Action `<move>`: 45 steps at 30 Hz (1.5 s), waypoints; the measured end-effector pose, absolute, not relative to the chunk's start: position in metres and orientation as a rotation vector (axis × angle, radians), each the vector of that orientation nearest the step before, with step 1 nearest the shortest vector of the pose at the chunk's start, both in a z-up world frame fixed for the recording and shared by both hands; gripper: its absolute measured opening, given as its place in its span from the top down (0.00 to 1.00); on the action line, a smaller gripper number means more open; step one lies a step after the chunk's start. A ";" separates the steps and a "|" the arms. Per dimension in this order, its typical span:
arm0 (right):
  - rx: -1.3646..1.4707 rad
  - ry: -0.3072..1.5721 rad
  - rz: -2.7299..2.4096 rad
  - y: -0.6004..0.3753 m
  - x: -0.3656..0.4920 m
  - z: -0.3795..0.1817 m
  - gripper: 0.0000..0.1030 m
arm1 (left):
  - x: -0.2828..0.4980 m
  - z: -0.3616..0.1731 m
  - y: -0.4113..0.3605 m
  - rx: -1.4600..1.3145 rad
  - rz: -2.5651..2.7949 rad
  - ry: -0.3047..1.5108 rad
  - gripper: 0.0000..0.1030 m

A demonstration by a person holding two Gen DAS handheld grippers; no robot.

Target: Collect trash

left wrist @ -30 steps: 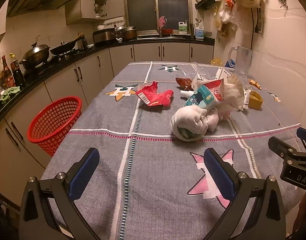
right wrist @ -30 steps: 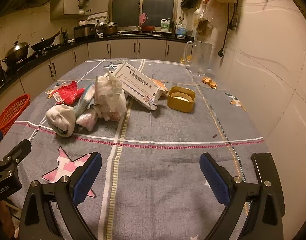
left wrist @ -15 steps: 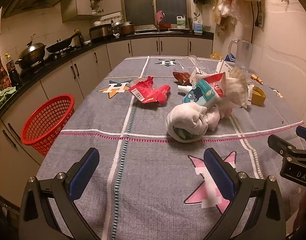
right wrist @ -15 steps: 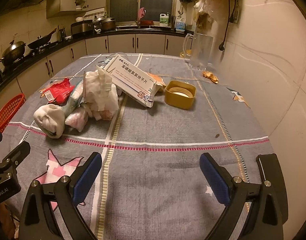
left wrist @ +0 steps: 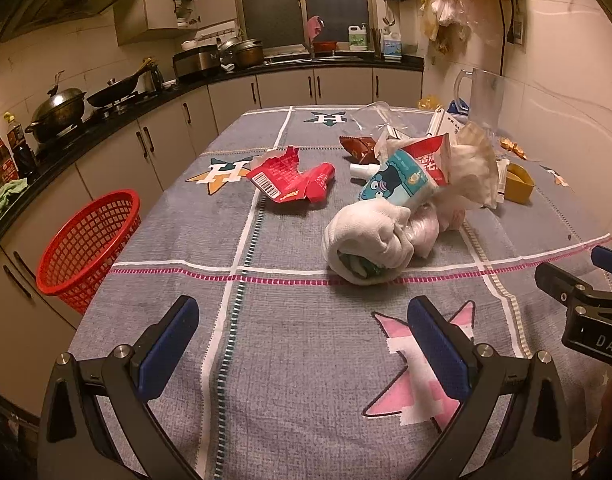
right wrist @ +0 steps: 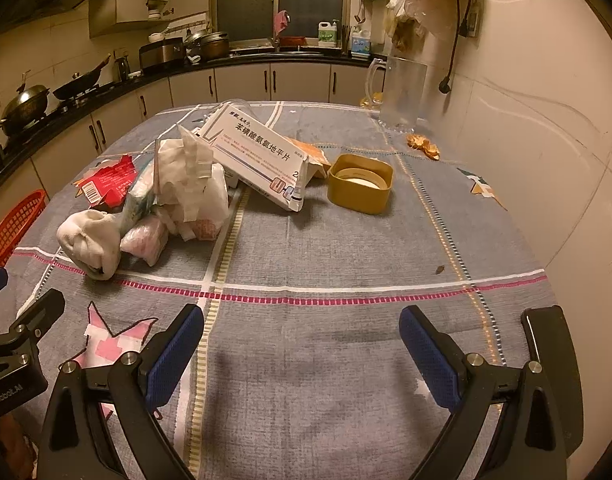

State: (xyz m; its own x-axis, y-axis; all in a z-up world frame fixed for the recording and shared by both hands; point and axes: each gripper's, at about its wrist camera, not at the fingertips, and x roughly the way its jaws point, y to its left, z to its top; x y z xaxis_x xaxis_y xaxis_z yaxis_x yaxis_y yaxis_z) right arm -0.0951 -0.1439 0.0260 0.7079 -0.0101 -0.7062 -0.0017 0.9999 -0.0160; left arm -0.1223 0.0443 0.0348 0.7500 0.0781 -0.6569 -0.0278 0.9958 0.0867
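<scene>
Trash lies on a grey tablecloth [left wrist: 306,340]: a rolled white wad [left wrist: 366,240], a teal snack packet [left wrist: 398,178], crumpled white paper [left wrist: 470,168], a torn red wrapper [left wrist: 293,180] and a brown wrapper [left wrist: 360,146]. A white medicine box [right wrist: 257,156], the white wad [right wrist: 90,240], the paper [right wrist: 189,176] and a yellow tape roll [right wrist: 360,188] show in the right wrist view. My left gripper [left wrist: 303,344] stands open over the near cloth, short of the wad. My right gripper [right wrist: 301,348] is open too, over bare cloth. A red basket [left wrist: 89,244] sits beside the table's left edge.
A clear plastic jug [right wrist: 398,96] stands at the far right by the wall, with orange scraps [right wrist: 422,146] near it. Kitchen counters with pots [left wrist: 61,110] run along the left and back. The wall [right wrist: 546,120] closes in on the right.
Both grippers have moved forward over the table, so the trash pile appears nearer and larger. Their jaws stay open and nothing has been taken hold of.
</scene>
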 end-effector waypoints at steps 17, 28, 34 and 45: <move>0.089 0.766 0.159 -0.150 -0.083 0.044 0.24 | -0.082 0.045 0.050 -0.022 -0.083 0.764 0.05; 0.137 0.717 0.388 -0.137 -0.056 0.070 0.35 | -0.044 0.030 0.031 0.008 -0.117 0.834 0.29; 0.171 0.766 0.456 -0.125 -0.016 0.067 0.35 | -0.030 0.025 0.037 -0.032 -0.141 0.869 0.51; 0.169 0.827 0.444 -0.110 0.022 0.045 0.55 | -0.030 0.024 0.041 -0.027 -0.170 0.848 0.62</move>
